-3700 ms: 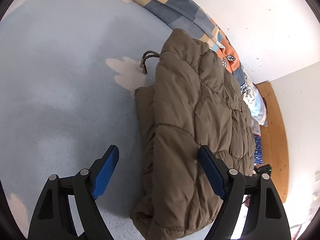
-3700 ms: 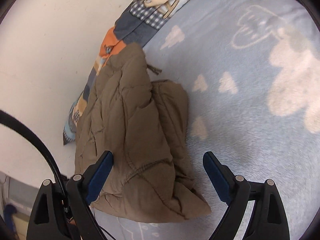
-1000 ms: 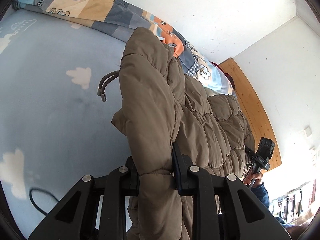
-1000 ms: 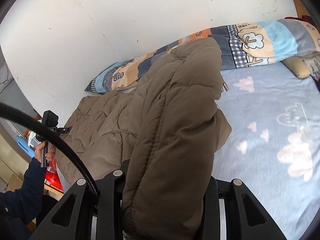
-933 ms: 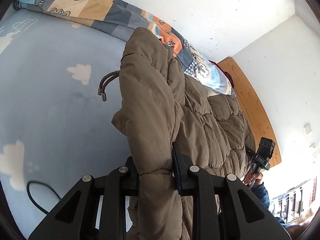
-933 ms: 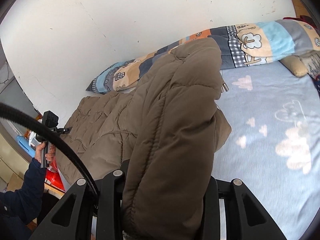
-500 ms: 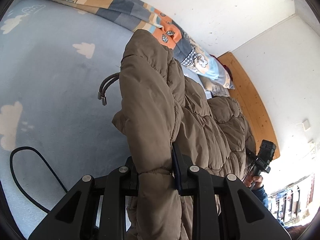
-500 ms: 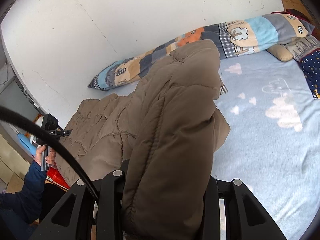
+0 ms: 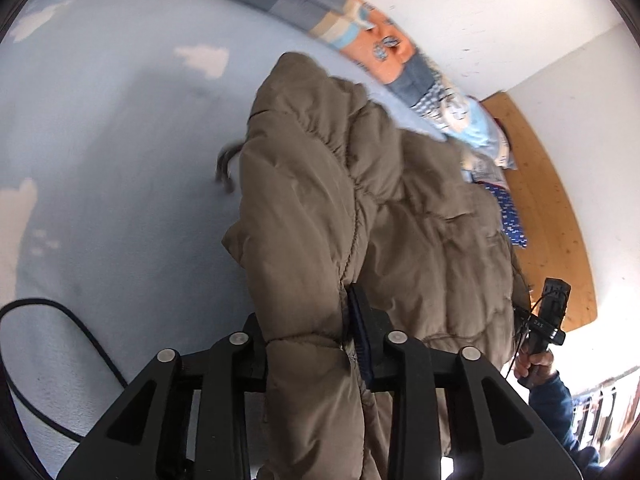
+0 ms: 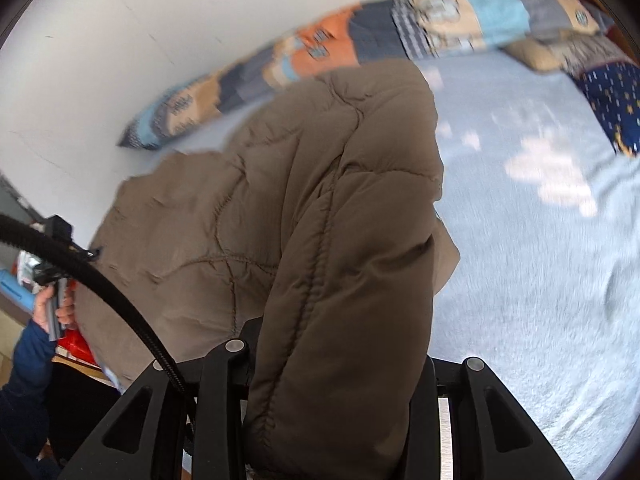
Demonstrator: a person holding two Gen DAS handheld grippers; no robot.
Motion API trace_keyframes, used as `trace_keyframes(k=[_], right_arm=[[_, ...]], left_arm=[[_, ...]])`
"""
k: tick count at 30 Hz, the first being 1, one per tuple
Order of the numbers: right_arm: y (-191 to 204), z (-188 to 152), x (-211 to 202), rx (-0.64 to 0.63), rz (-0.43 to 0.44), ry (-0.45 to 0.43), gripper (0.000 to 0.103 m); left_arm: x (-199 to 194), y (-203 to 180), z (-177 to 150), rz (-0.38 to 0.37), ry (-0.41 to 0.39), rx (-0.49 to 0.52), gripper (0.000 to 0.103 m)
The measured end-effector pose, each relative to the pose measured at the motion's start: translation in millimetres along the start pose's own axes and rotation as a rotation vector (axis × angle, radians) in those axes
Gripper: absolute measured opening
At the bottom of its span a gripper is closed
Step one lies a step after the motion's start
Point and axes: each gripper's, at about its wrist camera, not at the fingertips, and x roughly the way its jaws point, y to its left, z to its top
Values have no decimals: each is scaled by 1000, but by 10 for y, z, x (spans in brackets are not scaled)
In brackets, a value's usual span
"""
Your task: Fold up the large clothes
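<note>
L gripper (image 9: 308,344) tilts steeply down over the bed, jaws pinched on a thick fold of the brown puffer jacket (image 9: 320,208); they've just been easing wider w/ the fabric between them, blue pad on the right finger (image 9: 362,340) against the cloth. In the R wrist view the L hand (image 10: 60,308) shows at far left, dark blue sleeve (image 10: 28,364), fist round the handle. R gripper (image 10: 340,392) also pitched down, jaws clamped on another bulky fold of the jacket (image 10: 340,240), which hides both pads. R hand (image 9: 536,364) seen at right edge of L view, gripping its handle.

Jacket: quilted, matte olive-brown, held up off the light blue cloud-print blanket (image 9: 100,160), bunched btw the two grippers, bulk sagging toward the near bed edge. Drawcord (image 9: 226,164) dangles on its left side. Patchwork pillow (image 10: 360,36) lies far along the white wall. Both views motion-blurred
</note>
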Motion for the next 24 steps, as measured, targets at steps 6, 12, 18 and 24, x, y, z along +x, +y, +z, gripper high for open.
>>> trace_keyframes(k=[6,12,18,24], right_arm=[[-207,-99,186,64,-29,57,64],[-372,-117,74,151,-42,90,78],[-375,-153,-438,133,-136,-2,78],[-188,-238,-1129,164,-283,-292,78]], left_arm=[[4,89,-69,37,-18,-37,53],[-284,245,-58,39,-99,-118,61],[-1012,314,-183,140,-356,-214,61],[-1431,-536,-606,321,-542,18,73]])
